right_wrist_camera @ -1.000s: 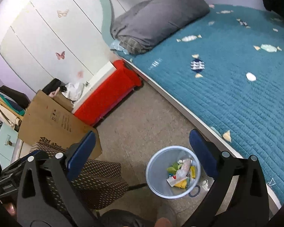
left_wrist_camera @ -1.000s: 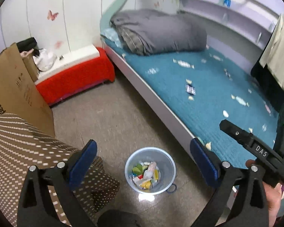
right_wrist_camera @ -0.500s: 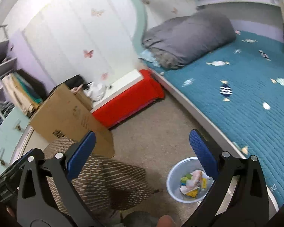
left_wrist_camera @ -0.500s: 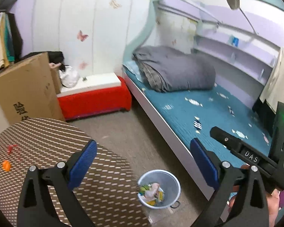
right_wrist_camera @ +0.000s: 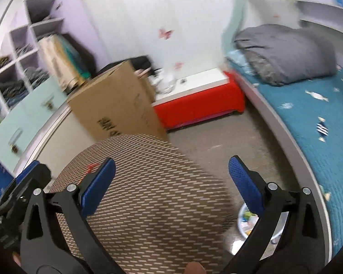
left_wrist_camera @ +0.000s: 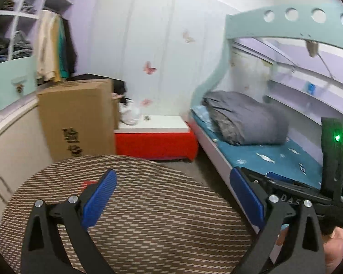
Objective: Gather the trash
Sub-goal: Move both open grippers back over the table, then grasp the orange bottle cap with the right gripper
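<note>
Grippers, left [left_wrist_camera: 173, 196] and right [right_wrist_camera: 171, 182], both gape empty over the table [right_wrist_camera: 148, 194], so sweep toward the red scrap [right_wrist_camera: 92, 166] at its far-left edge, bin [right_wrist_camera: 247, 223] waiting right of the table.

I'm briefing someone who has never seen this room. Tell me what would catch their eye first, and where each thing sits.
The round table with its brown woven pattern fills the foreground under both open grippers, a small red scrap on its far left part. Behind it a tall cardboard box stands by the bright red bench. To the right runs the bed with a rolled grey duvet, and the trash bin sits on the floor between table and bed.
</note>
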`<state>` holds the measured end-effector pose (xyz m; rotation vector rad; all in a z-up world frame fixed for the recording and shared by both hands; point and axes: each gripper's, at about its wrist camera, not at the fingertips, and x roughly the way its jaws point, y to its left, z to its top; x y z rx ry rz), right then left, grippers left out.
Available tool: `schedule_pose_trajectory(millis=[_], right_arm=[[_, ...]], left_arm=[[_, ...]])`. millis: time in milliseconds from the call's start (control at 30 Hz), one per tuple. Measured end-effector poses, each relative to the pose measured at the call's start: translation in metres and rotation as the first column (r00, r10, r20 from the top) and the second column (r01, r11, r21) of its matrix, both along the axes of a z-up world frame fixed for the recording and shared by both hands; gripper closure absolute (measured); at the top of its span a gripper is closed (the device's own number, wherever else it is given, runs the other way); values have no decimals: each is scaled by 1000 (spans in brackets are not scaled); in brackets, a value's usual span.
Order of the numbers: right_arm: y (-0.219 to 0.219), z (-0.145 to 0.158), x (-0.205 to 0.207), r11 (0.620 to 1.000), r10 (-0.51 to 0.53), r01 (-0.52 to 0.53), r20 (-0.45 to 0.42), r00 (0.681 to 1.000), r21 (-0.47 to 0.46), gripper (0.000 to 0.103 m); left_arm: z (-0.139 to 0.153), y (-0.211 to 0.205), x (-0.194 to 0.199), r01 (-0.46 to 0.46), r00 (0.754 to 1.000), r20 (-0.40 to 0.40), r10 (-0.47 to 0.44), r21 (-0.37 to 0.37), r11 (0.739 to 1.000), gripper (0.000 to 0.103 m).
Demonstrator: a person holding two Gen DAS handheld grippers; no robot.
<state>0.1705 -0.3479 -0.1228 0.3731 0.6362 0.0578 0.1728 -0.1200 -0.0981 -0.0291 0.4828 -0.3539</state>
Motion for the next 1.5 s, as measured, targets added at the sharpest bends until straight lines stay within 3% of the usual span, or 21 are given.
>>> schedule_pose_trajectory(millis=[167,333,667,800,967,1100,1200,1367,1500], right_arm=[[78,3,27,984,140,-142,-23,990,-108,6],[128,-12,58,965,215,-223,-69,974,-137,6],[205,-54,100,898,341,-378,-188,921,-227,8],[224,-68,105,864,417,-457,-210,884,-210,28],[249,-82,104,812,495,-538,-221,840,-226,31],[261,-97,110,794,514,-566,-254,819,-220,49],[265,-97,115,794,504,-558,-252,826,-240,73],[256,-96,112,802,505,-551,-231,831,-229,74],[216,-82,109,877,440,-459,-146,886,-142,74]], left_arm=[[-4,67,7,-136,991,7,136,6,991,6],[-16,129,20,-253,967,-10,254,31,967,6],[-56,185,61,-389,915,-58,399,131,912,6],[-69,201,72,-424,897,-79,436,126,897,6],[-84,206,80,-418,890,-139,434,129,899,6],[-86,206,80,-419,889,-135,437,142,897,6],[-89,204,80,-420,887,-141,441,153,894,6],[-92,200,82,-398,896,-150,419,150,905,6],[-94,186,86,-337,922,-146,358,146,930,6]])
